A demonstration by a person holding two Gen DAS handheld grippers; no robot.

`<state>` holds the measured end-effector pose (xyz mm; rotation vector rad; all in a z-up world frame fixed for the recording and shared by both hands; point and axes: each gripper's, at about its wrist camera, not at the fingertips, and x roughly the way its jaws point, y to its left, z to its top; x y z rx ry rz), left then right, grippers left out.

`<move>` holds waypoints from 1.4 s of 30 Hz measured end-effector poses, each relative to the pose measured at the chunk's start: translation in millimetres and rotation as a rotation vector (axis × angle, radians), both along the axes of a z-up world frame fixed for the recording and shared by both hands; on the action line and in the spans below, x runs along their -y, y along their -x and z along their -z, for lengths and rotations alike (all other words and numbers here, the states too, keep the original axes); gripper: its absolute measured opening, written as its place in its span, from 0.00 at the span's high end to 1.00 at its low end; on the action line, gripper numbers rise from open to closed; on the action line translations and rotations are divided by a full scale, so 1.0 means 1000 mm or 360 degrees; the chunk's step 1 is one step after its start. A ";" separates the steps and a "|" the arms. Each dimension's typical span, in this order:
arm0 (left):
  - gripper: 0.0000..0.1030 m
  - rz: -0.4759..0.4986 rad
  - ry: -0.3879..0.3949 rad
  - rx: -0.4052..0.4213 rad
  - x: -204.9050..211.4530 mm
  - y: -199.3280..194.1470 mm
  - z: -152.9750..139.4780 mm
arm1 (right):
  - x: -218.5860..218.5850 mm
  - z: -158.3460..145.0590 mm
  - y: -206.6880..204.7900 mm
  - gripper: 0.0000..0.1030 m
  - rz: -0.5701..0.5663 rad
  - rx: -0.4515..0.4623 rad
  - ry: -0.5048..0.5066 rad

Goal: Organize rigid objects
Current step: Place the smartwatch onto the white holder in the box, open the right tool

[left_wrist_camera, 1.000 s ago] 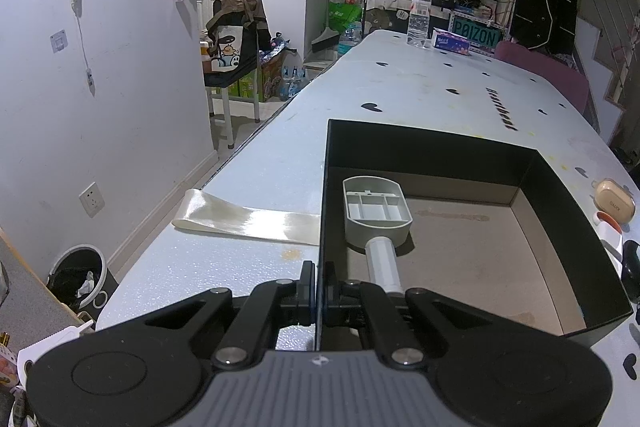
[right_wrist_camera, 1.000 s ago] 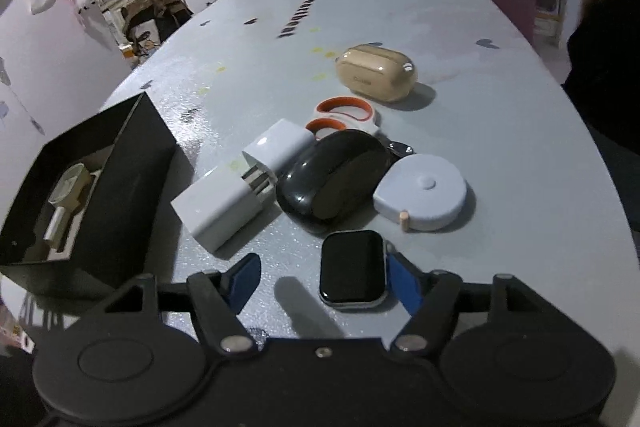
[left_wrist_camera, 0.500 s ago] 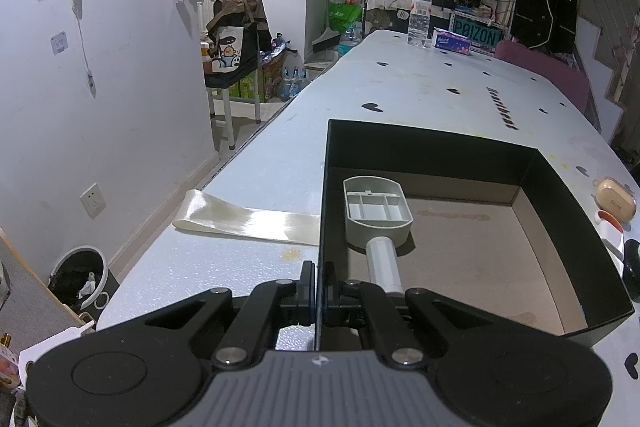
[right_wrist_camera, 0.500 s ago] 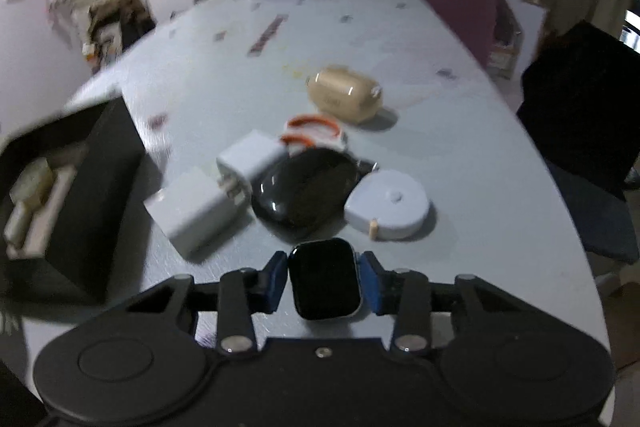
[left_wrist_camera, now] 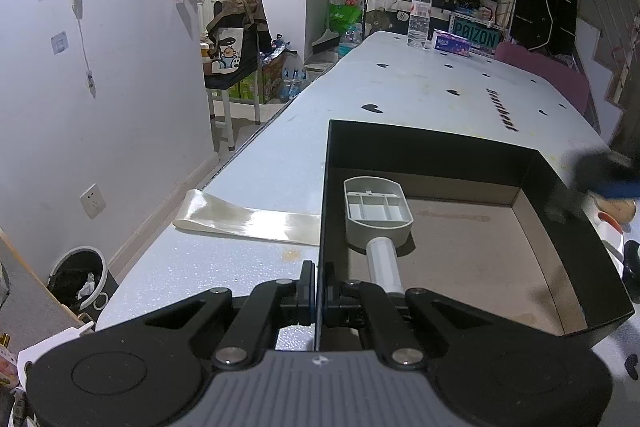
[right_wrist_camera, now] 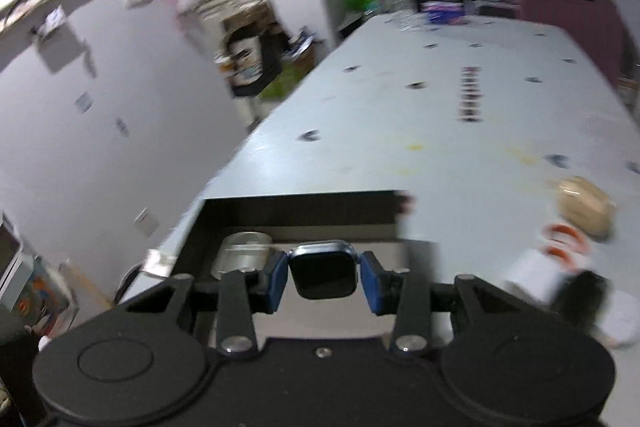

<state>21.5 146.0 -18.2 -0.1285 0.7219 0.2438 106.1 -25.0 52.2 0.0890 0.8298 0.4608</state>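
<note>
1. Our left hand-held gripper [left_wrist_camera: 318, 285] is clamped on the near left wall of the black box [left_wrist_camera: 440, 151], its fingers pressed together on either side of the thin wall.
2. Inside the box we see a grey scoop-like tool [left_wrist_camera: 378, 213] lying on the brown floor, close to that left wall.
3. Our right hand-held gripper [right_wrist_camera: 323, 277] grips a smartwatch body [right_wrist_camera: 323, 273] between its blue pads [right_wrist_camera: 278, 281], held above the box (the view is motion-blurred).
4. To the right on the table [right_wrist_camera: 400, 131] lie a tan case [right_wrist_camera: 586, 205], orange-handled scissors [right_wrist_camera: 564, 239], a white charger block [right_wrist_camera: 534, 273] and a black rounded object [right_wrist_camera: 580, 299].
</note>
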 end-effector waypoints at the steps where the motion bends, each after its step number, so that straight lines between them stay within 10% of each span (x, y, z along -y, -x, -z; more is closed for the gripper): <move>1: 0.98 0.0000 0.0001 0.0001 0.000 0.000 0.000 | -0.014 0.003 -0.007 0.61 -0.0027 -0.0035 0.0003; 20: 0.97 0.0008 0.0032 0.0022 -0.004 0.001 0.000 | -0.089 0.034 -0.046 0.60 -0.0091 -0.0197 0.0094; 42: 0.97 0.0007 0.0029 0.0022 -0.004 0.001 0.001 | -0.015 -0.004 0.017 0.45 -0.0090 -0.0019 0.0014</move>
